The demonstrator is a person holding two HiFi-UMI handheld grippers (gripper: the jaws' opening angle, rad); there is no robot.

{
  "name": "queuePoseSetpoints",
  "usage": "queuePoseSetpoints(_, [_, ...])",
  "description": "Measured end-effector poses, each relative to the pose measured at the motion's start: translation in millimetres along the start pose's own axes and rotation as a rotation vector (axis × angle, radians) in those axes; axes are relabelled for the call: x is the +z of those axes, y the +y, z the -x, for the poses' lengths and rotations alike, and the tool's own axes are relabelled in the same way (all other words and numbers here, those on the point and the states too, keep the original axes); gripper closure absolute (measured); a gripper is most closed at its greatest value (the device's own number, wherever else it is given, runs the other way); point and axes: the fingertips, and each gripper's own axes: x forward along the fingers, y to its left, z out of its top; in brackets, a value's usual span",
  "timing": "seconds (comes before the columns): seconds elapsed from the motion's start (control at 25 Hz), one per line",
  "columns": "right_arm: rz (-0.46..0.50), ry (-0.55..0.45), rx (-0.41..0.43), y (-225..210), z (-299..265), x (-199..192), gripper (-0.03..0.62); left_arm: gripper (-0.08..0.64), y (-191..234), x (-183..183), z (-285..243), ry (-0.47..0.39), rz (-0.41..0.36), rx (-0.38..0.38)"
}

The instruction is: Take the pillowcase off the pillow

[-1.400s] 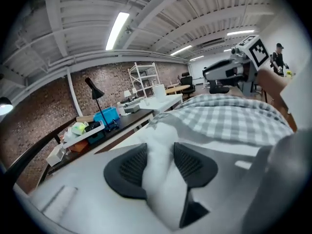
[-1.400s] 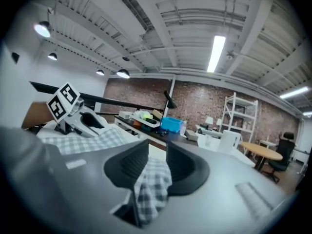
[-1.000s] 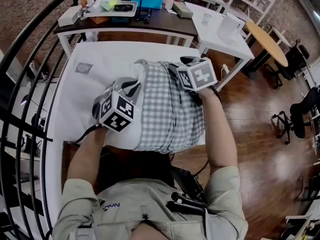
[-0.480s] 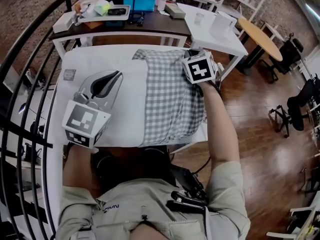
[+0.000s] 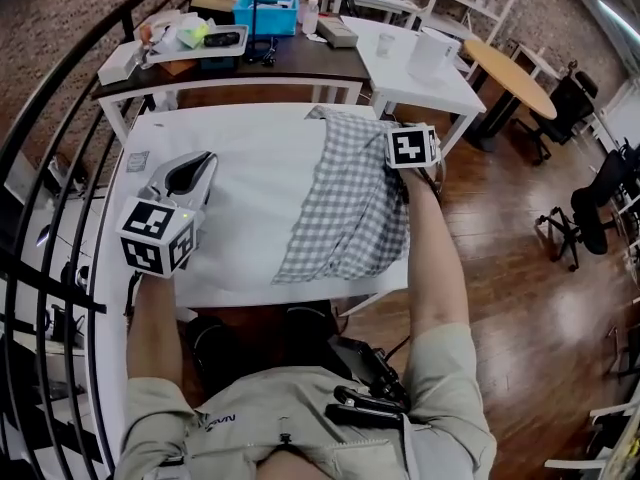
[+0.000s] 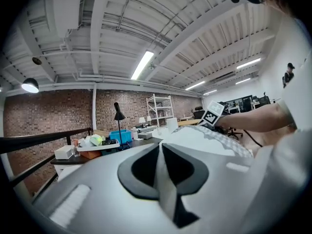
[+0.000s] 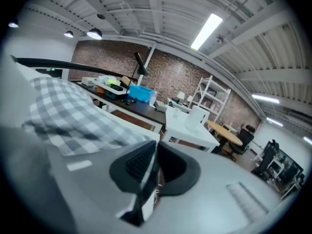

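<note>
A white pillow (image 5: 250,198) lies on the white table (image 5: 300,290). The grey checked pillowcase (image 5: 350,208) lies crumpled toward the table's right side. My left gripper (image 5: 203,160) is at the pillow's left end. In the left gripper view (image 6: 160,150) it is shut on a fold of white pillow fabric (image 6: 165,184), with the pillowcase (image 6: 229,143) far ahead. My right gripper (image 5: 398,156), under its marker cube, is at the pillowcase's upper right. The right gripper view shows this gripper (image 7: 154,150) shut on a thin edge of cloth; checked fabric (image 7: 63,111) trails off to its left.
Behind the table stands a dark desk with a blue bin (image 5: 268,10) and a white tray (image 5: 195,36). A white side table (image 5: 420,68) and a round wooden table (image 5: 520,73) are at the back right. A black railing (image 5: 60,118) runs along the left.
My right gripper pulled the checked pillowcase to the right, baring most of the white pillow. My left gripper moved left and rose with the pillow's end.
</note>
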Motion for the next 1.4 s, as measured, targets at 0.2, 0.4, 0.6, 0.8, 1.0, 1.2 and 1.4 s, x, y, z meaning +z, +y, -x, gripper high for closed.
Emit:
queuePoseSetpoints(0.2, [-0.080, -0.005, 0.062, -14, -25, -27, 0.575, 0.533, 14, -16, -16, 0.039, -0.012, 0.025])
queuePoseSetpoints(0.4, [-0.082, -0.117, 0.147, -3, 0, -23, 0.523, 0.446, 3, -17, -37, 0.059, -0.114, 0.016])
queuePoseSetpoints(0.6, [-0.186, -0.345, 0.274, 24, 93, -7, 0.483, 0.389, -30, 13, 3, -0.001, -0.190, -0.027])
queuePoseSetpoints(0.8, [-0.197, -0.433, 0.407, 91, 185, -55, 0.454, 0.305, -116, -21, 55, 0.097, -0.398, -0.180])
queuePoseSetpoints(1.0, [-0.127, -0.326, 0.484, 142, 223, -123, 0.430, 0.270, -133, -98, 64, 0.294, -0.444, -0.207])
queuePoseSetpoints(1.2, [-0.033, -0.254, 0.508, 195, 221, -150, 0.428, 0.371, -122, -121, 46, 0.293, -0.359, -0.166])
queuePoseSetpoints(1.4, [0.070, -0.276, 0.353, 187, 217, -143, 0.553, 0.507, -116, -76, 47, 0.168, -0.325, -0.114])
